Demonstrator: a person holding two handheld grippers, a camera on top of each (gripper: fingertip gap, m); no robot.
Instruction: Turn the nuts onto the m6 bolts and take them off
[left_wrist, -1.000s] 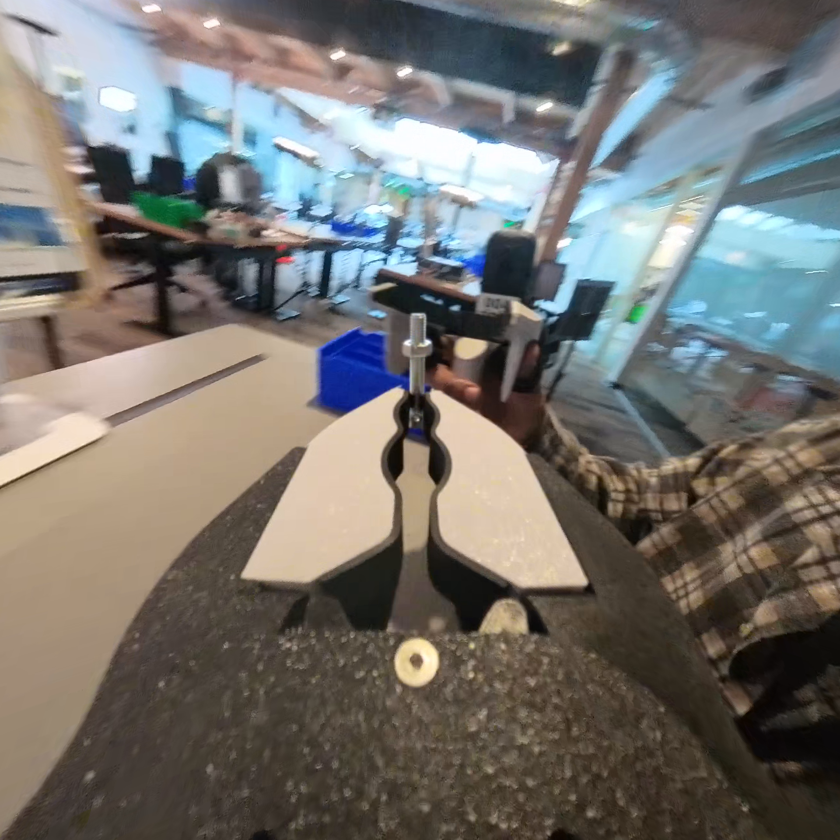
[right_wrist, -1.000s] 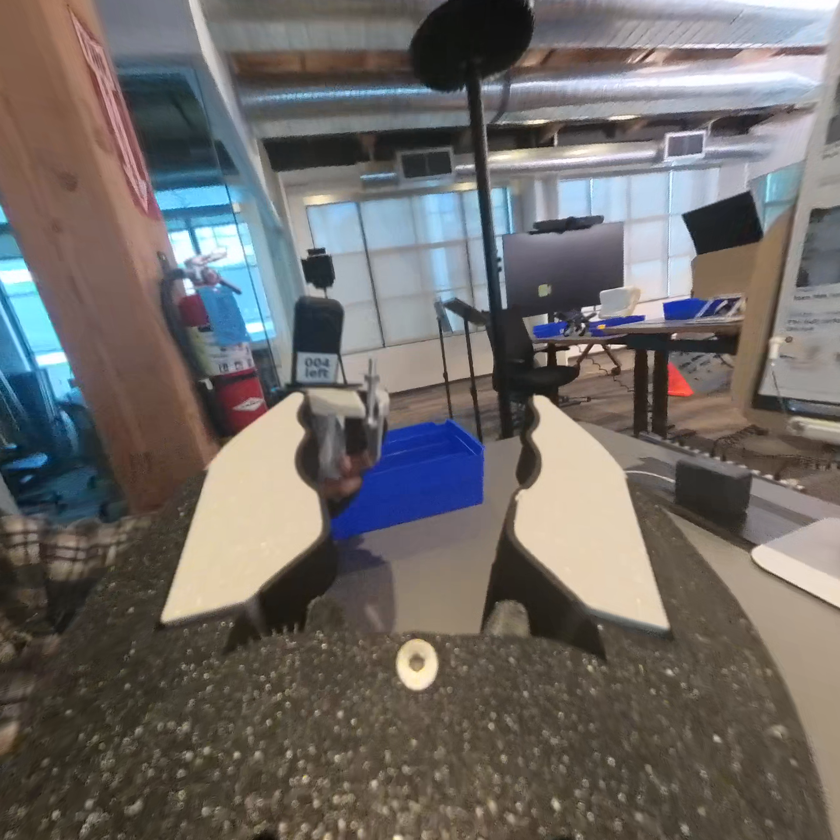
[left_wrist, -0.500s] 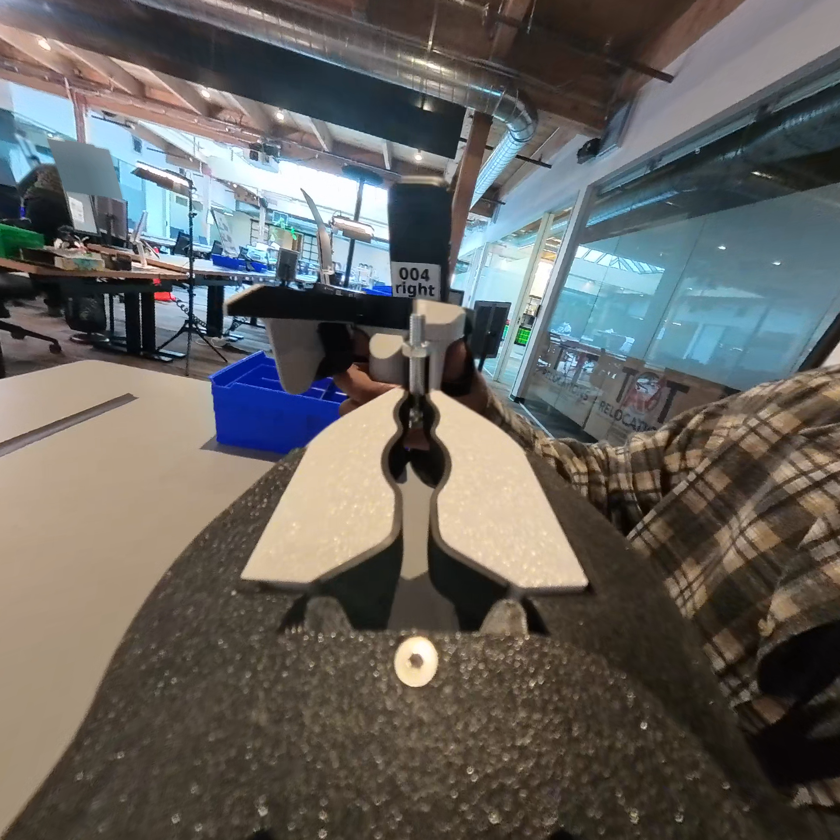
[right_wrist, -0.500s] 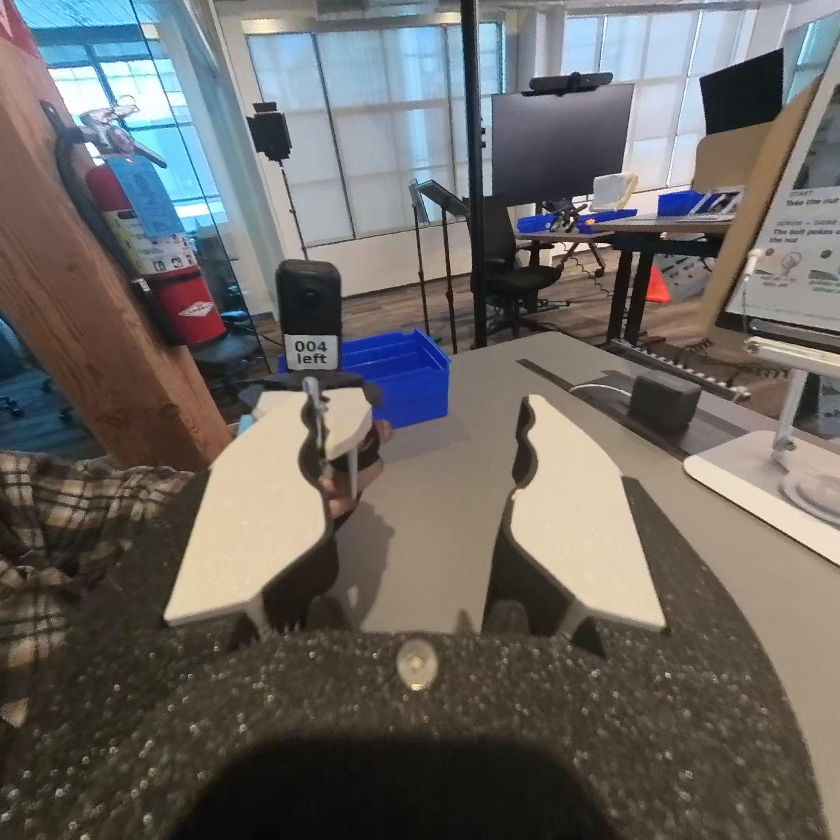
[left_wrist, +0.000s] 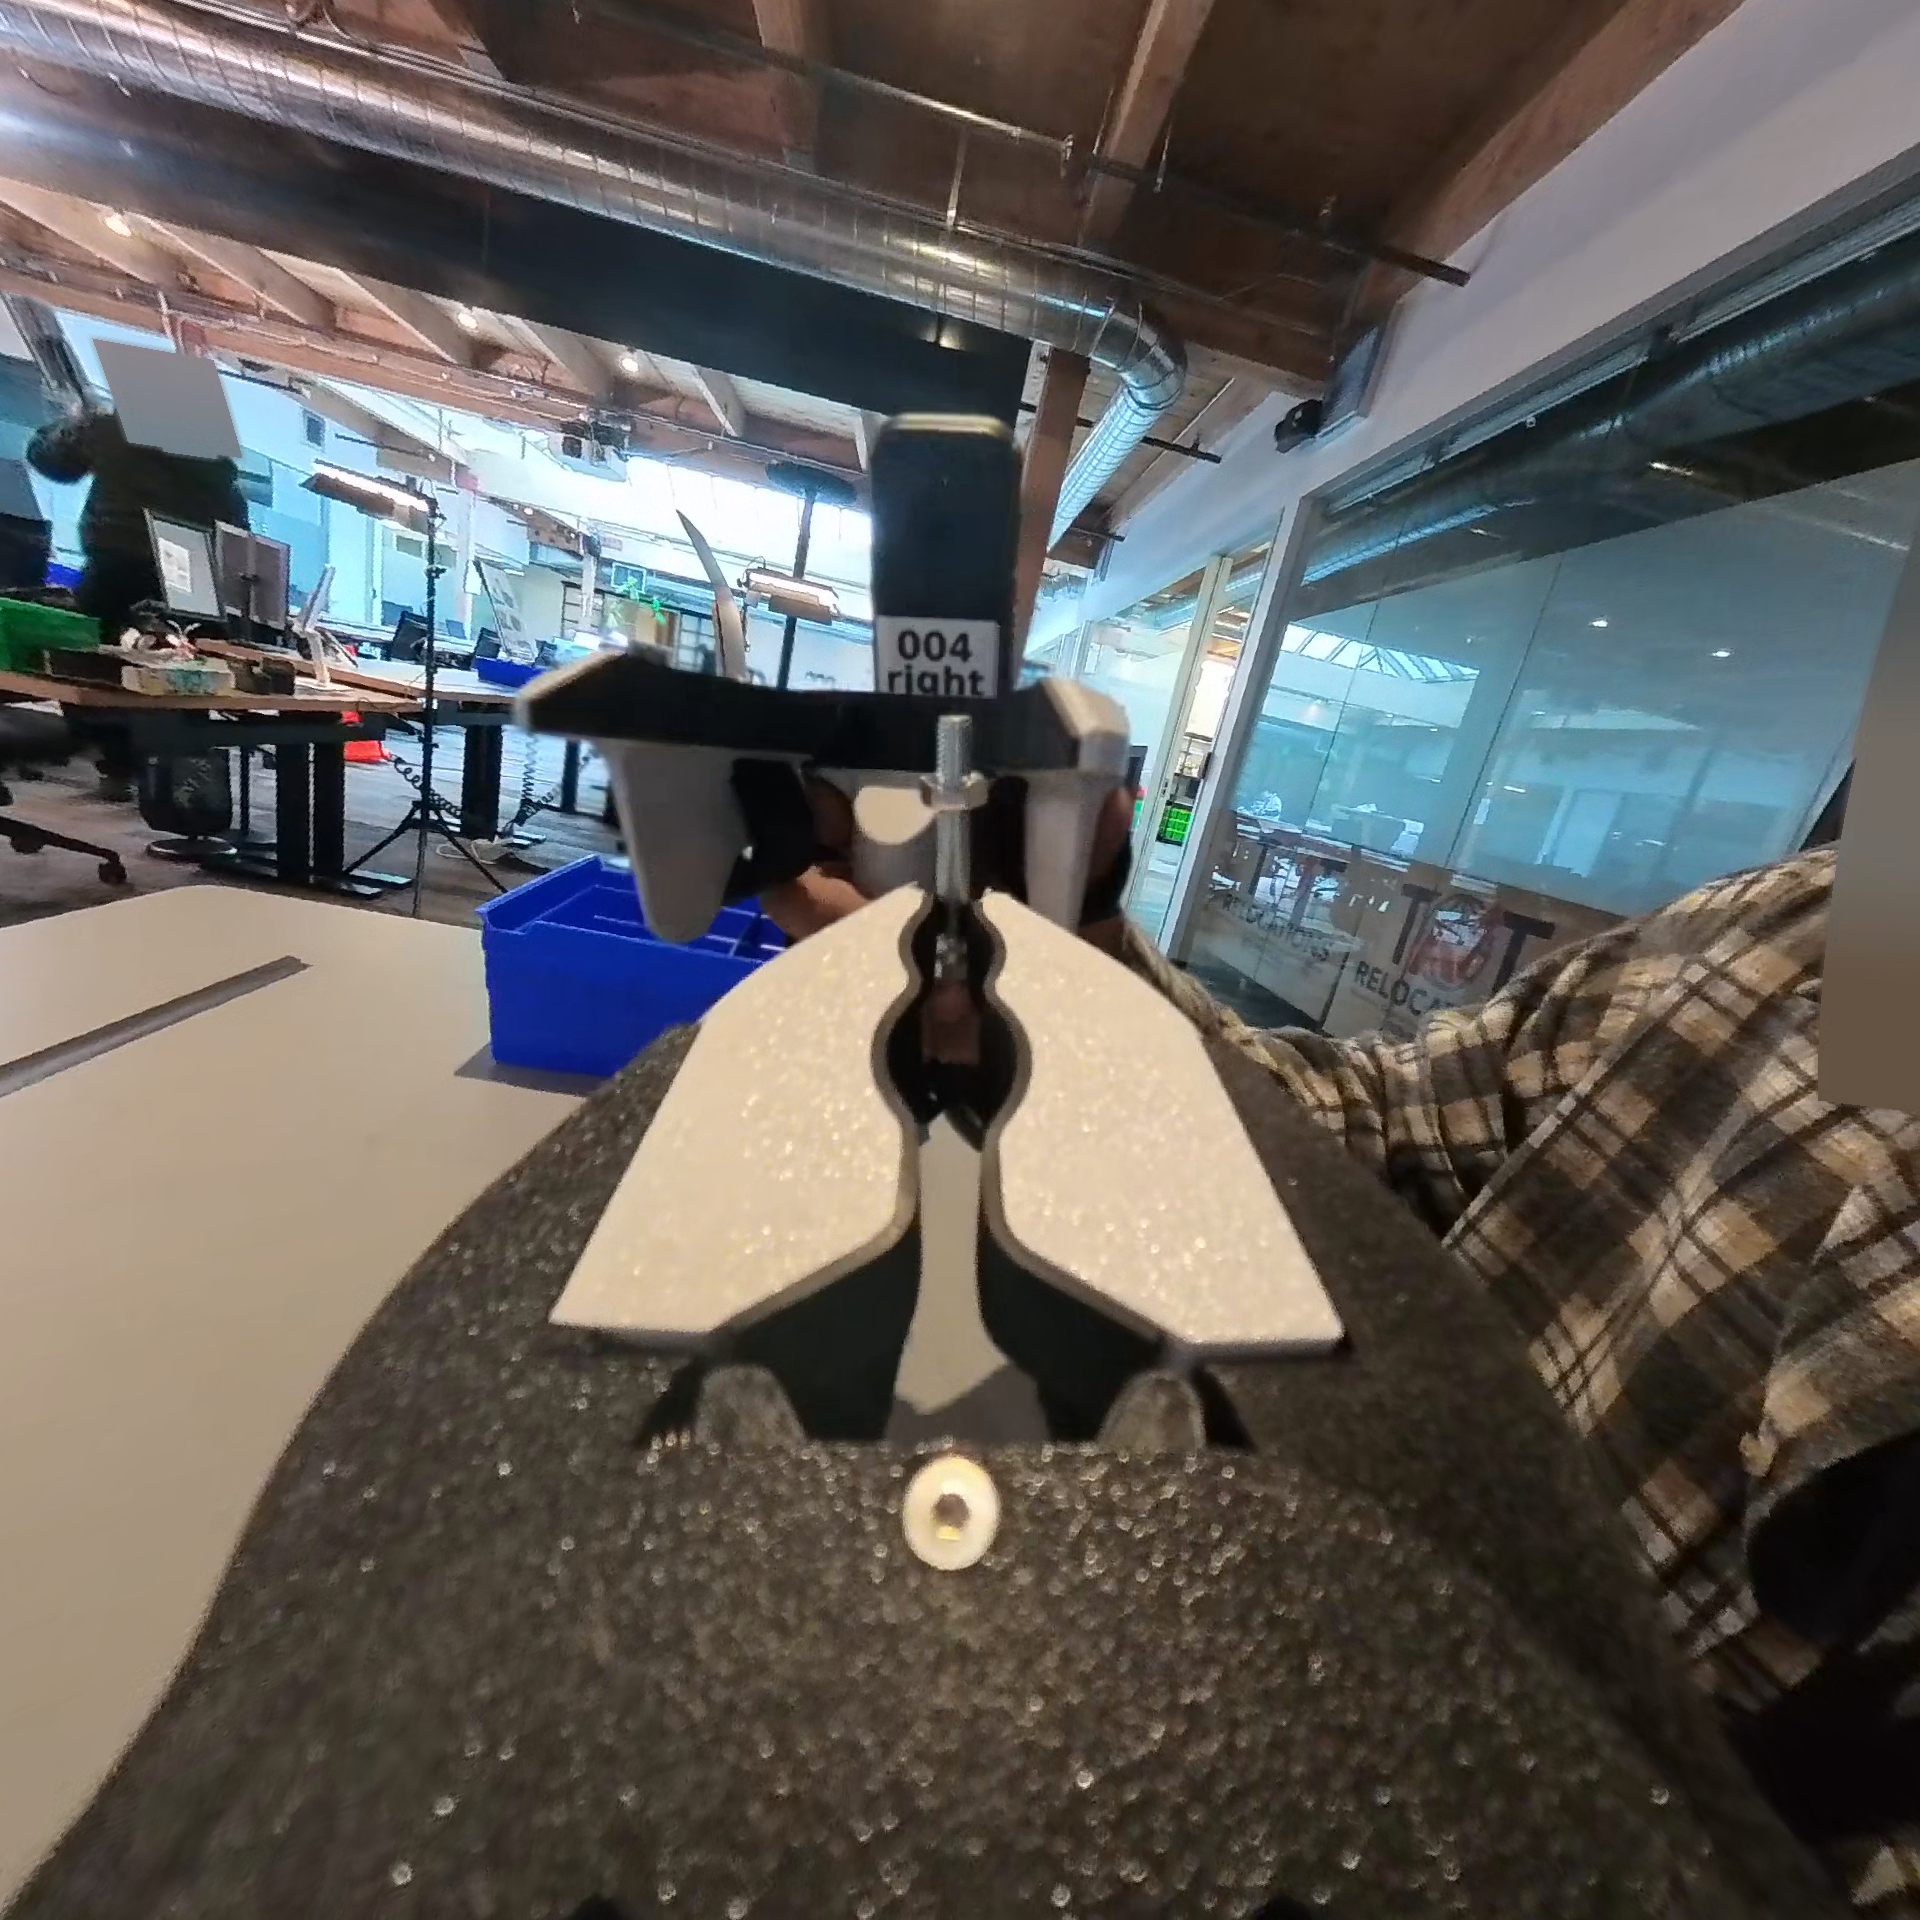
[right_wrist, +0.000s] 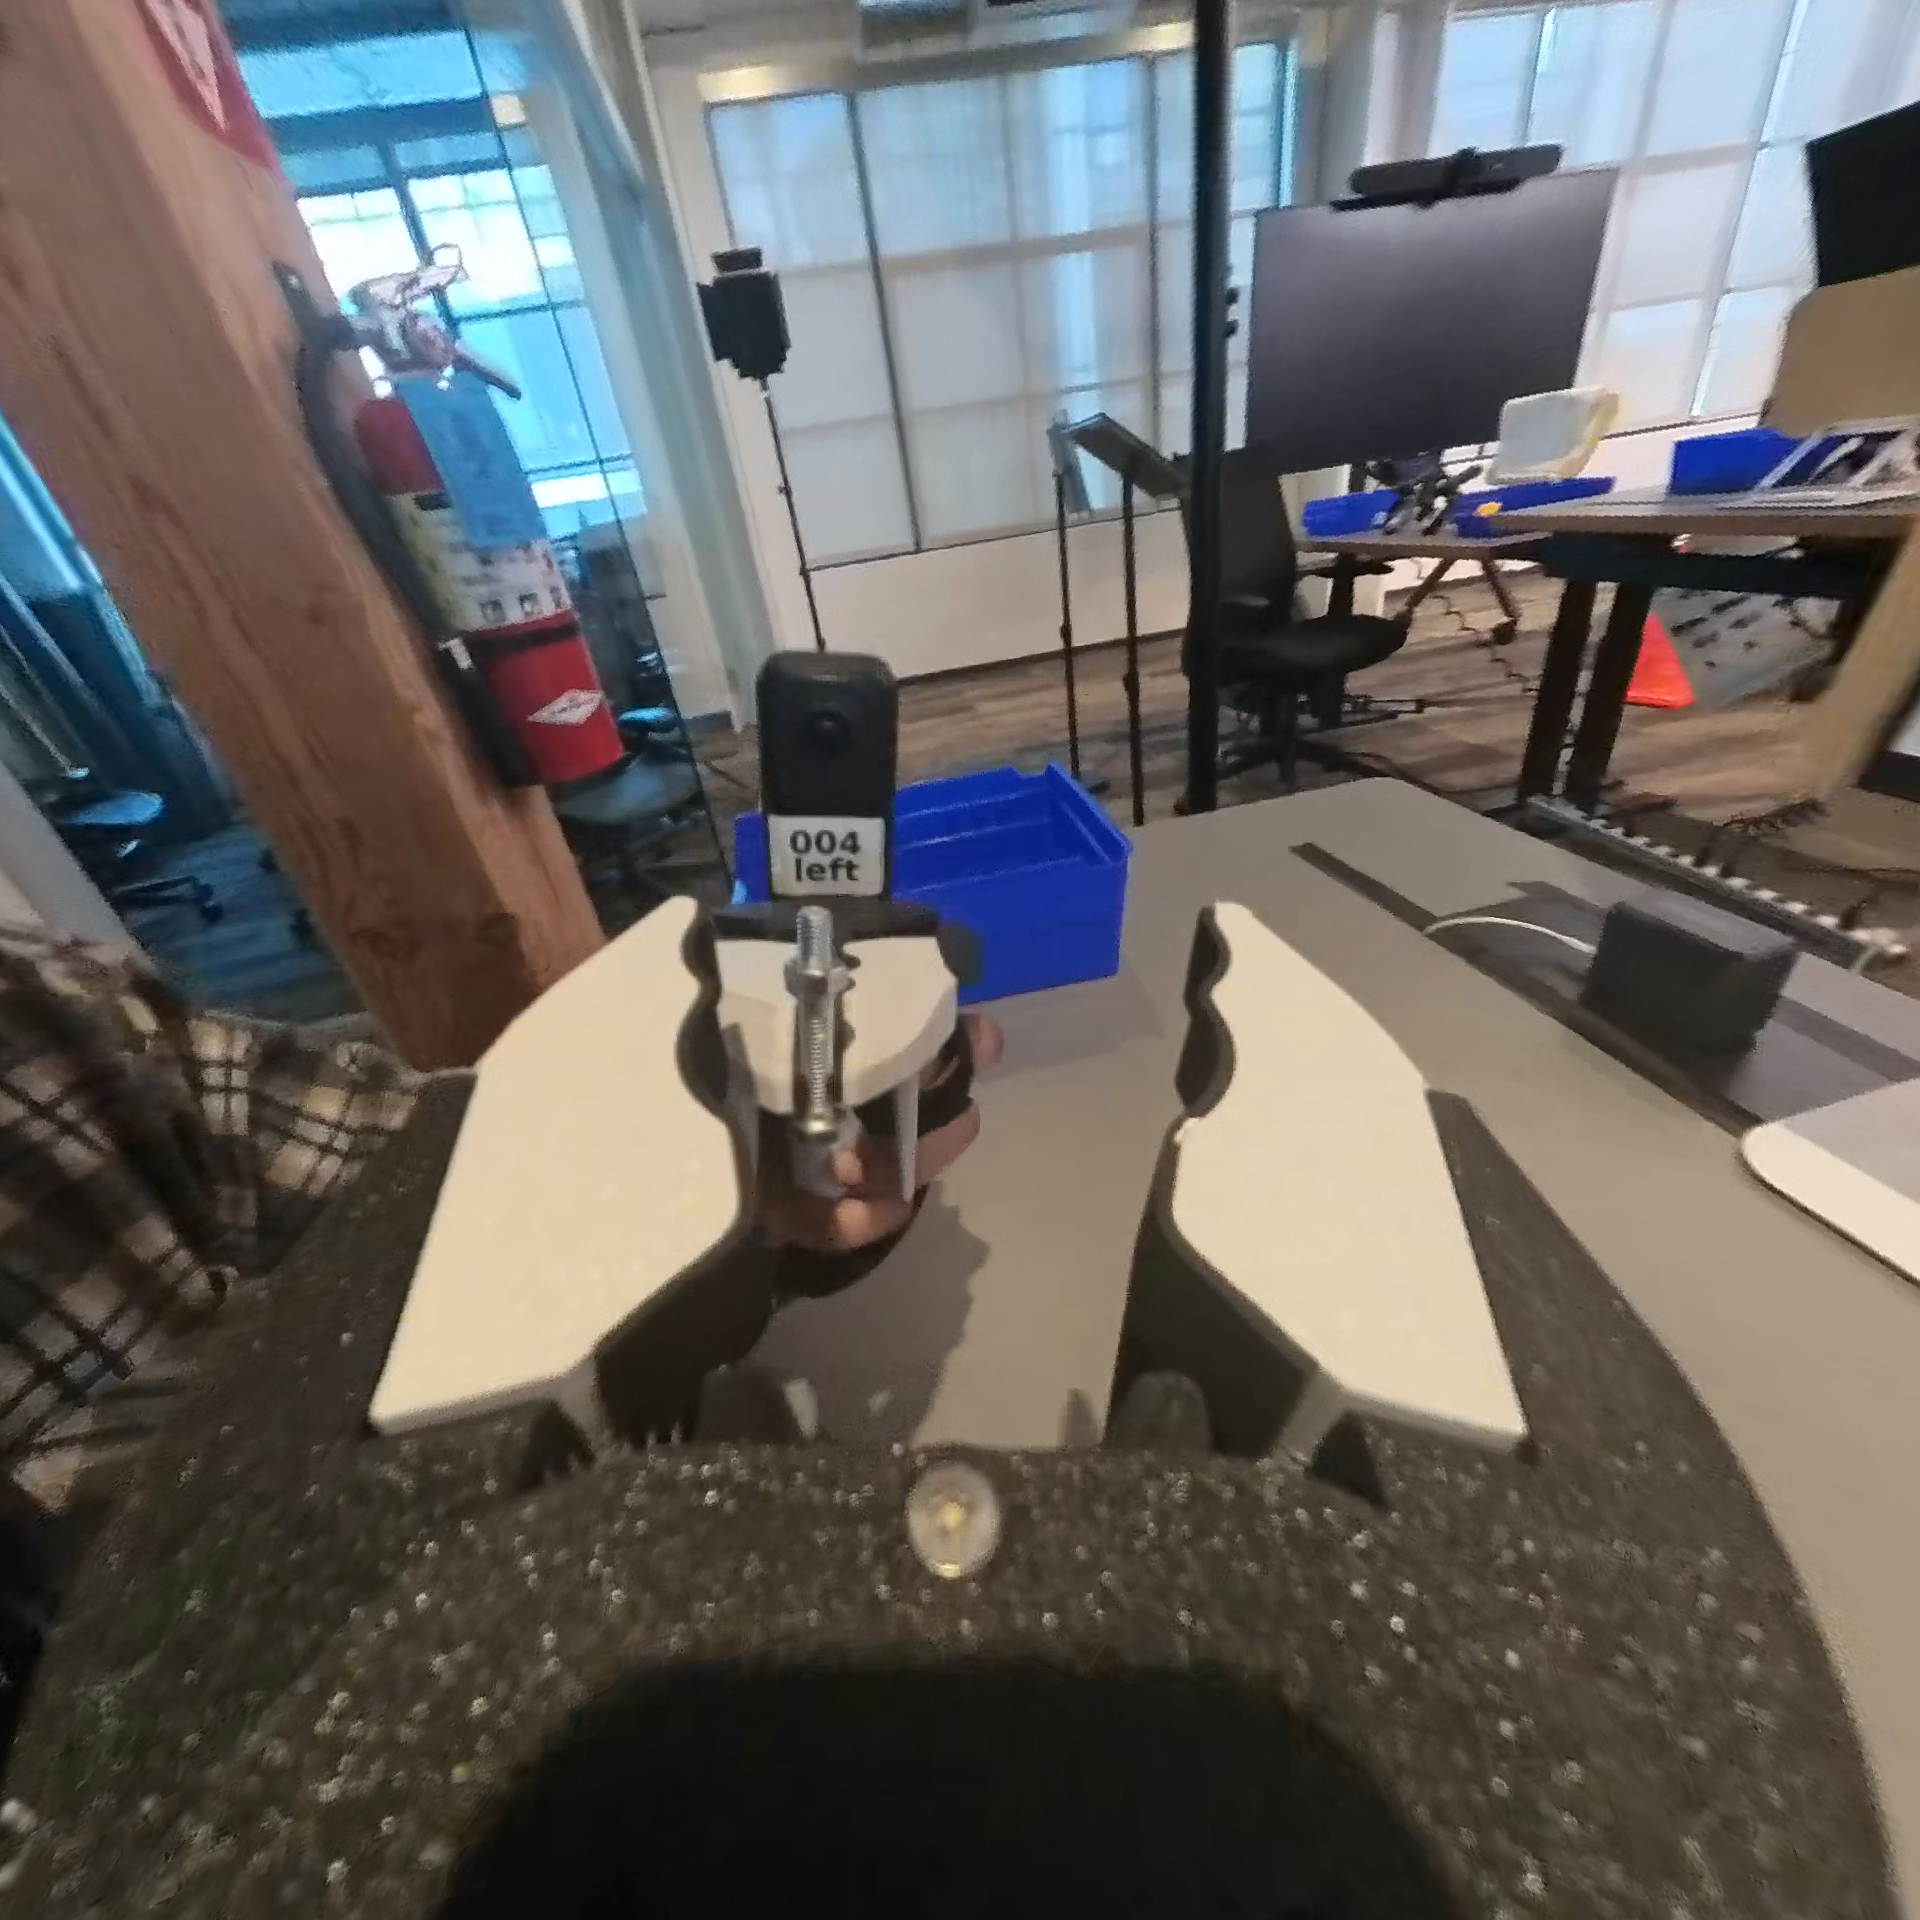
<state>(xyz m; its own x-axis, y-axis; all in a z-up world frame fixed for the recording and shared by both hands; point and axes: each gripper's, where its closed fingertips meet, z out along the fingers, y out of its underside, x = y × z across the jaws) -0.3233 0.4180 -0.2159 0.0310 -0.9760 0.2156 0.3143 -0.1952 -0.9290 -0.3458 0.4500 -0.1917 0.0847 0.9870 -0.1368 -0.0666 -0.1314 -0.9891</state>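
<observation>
My left gripper (left_wrist: 951, 920) is shut on a silver bolt (left_wrist: 951, 847) and holds it upright by its lower end. A silver nut (left_wrist: 951, 795) sits on the thread near the top. My right gripper (right_wrist: 951, 951) is open and empty. In the right wrist view the bolt (right_wrist: 816, 1039) with its nut (right_wrist: 816, 977) stands between my right fingers, close to the left finger (right_wrist: 582, 1122), and I see no pad touching it. The left gripper (right_wrist: 831, 1117) faces me there. In the left wrist view the right gripper (left_wrist: 862, 821) stands just behind the bolt.
A blue bin (right_wrist: 1023, 883) stands at the far edge of the grey table (right_wrist: 1299, 894); it also shows in the left wrist view (left_wrist: 603, 982). A black box (right_wrist: 1683, 977) and a white base (right_wrist: 1839, 1174) lie at the right. A wooden post (right_wrist: 260, 623) stands at the left. My hands' fingertips stand some 4 centimeters from each other.
The two grippers have come closer together, and the bolt now stands between the right fingers. The left gripper stays shut on the bolt. The right gripper stays open.
</observation>
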